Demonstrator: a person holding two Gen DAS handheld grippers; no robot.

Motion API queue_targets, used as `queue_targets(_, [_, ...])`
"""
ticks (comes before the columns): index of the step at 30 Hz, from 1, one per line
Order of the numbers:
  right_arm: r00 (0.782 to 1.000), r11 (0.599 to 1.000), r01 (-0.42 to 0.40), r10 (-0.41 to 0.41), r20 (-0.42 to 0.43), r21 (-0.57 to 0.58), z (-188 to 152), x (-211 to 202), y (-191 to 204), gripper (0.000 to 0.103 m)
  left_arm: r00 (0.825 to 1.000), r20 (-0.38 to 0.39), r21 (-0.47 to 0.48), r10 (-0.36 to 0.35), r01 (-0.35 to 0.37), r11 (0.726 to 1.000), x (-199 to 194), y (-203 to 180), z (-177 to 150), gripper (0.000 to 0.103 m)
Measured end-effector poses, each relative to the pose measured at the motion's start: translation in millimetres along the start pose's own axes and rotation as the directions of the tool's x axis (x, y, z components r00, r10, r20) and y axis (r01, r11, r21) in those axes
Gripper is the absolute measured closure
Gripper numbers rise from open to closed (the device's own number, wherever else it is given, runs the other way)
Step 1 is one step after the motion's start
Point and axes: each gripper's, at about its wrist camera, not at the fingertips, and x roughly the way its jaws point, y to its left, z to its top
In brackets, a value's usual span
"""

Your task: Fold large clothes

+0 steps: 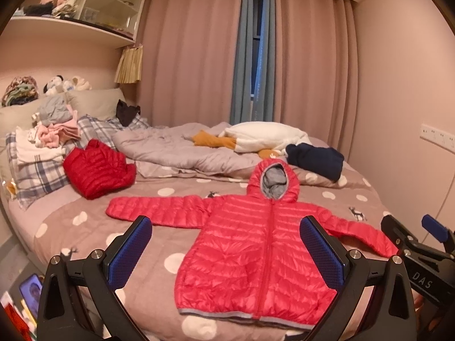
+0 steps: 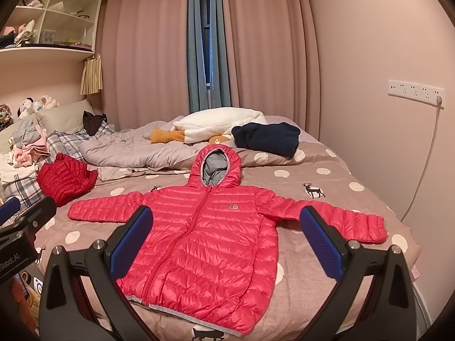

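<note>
Now the pink-red quilted hooded down jacket (image 2: 204,244) lies flat in the near middle of the dotted bed sheet (image 2: 321,187), sleeves out. It looks light, puffy, slippery; better pinch the sleeve cuffs. The left gripper (image 1: 226,251) and right gripper (image 2: 227,248) hover spread wide, holding nothing.
</note>
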Motion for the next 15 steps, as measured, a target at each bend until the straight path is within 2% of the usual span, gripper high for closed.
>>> queue_targets(9, [1.000, 1.000, 0.005, -0.005, -0.014, -0.008, 0.6, 3.8, -0.8, 0.000, 1.000, 0.004, 0.000, 0.012, -0.012, 1.000, 0.9, -1.1, 1.5, 0.000])
queue_targets(15, [1.000, 0.999, 0.020, -0.020, -0.009, -0.031, 1.8, 3.3, -1.5, 0.000, 1.000, 0.009, -0.001, -0.005, 0.005, 1.000, -0.6, -1.4, 2.9, 0.000])
